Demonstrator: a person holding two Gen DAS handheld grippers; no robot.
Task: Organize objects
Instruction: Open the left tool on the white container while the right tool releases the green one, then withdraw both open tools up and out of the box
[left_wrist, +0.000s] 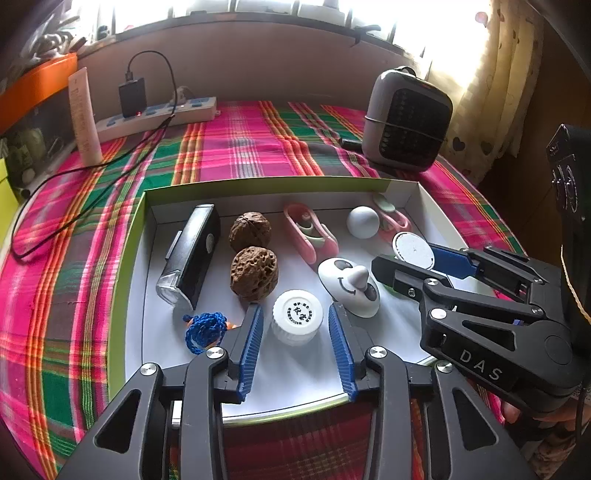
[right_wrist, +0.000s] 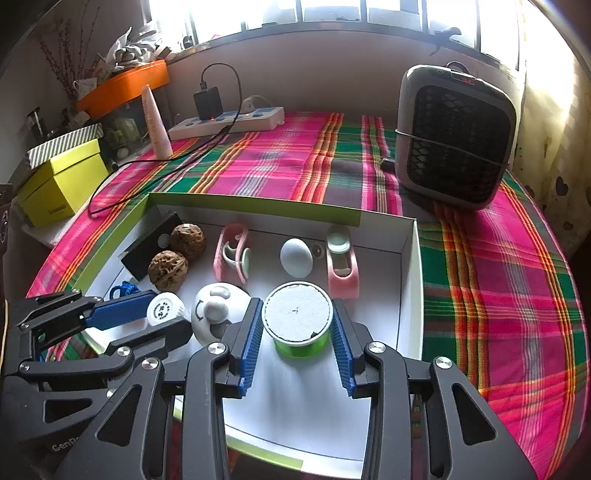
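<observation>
Left gripper (left_wrist: 295, 325) wide open around white ribbed cap (left_wrist: 297, 316) in white box (left_wrist: 430, 201), blue pads just beside cap, not gripping. Right gripper (right_wrist: 297, 325) open, straddling green spool (right_wrist: 298, 319) near box's right wall, pads close, contact unclear. Behind cap in box: two walnuts (left_wrist: 253, 277), black light (left_wrist: 192, 254), smiley toy (left_wrist: 349, 286), white ball (left_wrist: 362, 221).

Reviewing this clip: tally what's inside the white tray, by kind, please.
Walnuts: 2
Pink clips: 2
White ball: 1
Black bike light: 1
White bottle cap: 1
White smiley-face toy: 1
Green spool: 1
Blue cord: 1
Total: 10
</observation>
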